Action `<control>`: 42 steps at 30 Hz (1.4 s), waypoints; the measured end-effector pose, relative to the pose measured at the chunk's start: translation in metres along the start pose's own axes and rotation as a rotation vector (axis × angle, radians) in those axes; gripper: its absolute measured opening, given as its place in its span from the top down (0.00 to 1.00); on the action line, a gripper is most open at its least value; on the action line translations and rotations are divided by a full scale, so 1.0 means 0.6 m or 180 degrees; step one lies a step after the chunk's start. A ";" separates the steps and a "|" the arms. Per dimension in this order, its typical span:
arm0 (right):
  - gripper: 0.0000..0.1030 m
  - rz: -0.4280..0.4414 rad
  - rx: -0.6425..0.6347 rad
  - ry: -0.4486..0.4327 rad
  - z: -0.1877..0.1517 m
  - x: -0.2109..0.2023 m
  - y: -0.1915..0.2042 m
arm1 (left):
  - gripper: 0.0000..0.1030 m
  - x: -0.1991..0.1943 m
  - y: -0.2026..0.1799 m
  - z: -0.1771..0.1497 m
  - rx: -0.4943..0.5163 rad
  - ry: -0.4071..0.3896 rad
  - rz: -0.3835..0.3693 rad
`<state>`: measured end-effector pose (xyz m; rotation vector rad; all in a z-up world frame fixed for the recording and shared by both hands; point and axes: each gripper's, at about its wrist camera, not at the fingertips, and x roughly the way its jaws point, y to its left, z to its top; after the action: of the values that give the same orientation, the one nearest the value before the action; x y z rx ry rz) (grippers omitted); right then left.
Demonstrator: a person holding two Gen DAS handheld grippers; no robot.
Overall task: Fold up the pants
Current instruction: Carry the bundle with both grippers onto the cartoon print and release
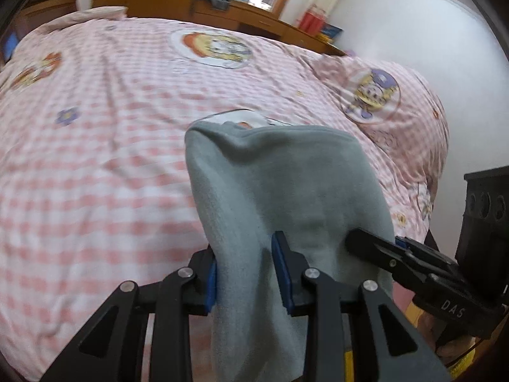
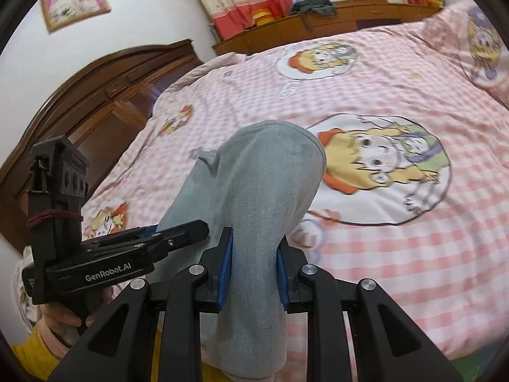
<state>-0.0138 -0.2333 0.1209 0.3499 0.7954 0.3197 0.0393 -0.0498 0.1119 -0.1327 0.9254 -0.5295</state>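
while tilted down over bed [image 1: 127,159], both claws clamp pants [image 1: 286,191].

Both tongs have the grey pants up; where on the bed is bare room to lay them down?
The pink checked quilt is bare ahead of the pants, from the headboard side to the wooden cabinet. It is crowded only by the left tongs and right tongs.

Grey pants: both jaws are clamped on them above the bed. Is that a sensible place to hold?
Yes, likely. Each gripper, left and right, pinches a bunched edge of the grey pants from below, side by side, so the cloth drapes forward over the jaws above the checked quilt.
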 end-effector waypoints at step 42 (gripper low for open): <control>0.77 -0.1044 0.0255 0.0213 0.032 0.120 -0.247 | 0.66 0.328 -0.110 0.084 0.0526 0.0311 0.0376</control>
<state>0.0696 -0.3404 0.0253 0.2788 0.9177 -0.0078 0.1491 -0.2088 0.0214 0.0973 0.9740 -0.5039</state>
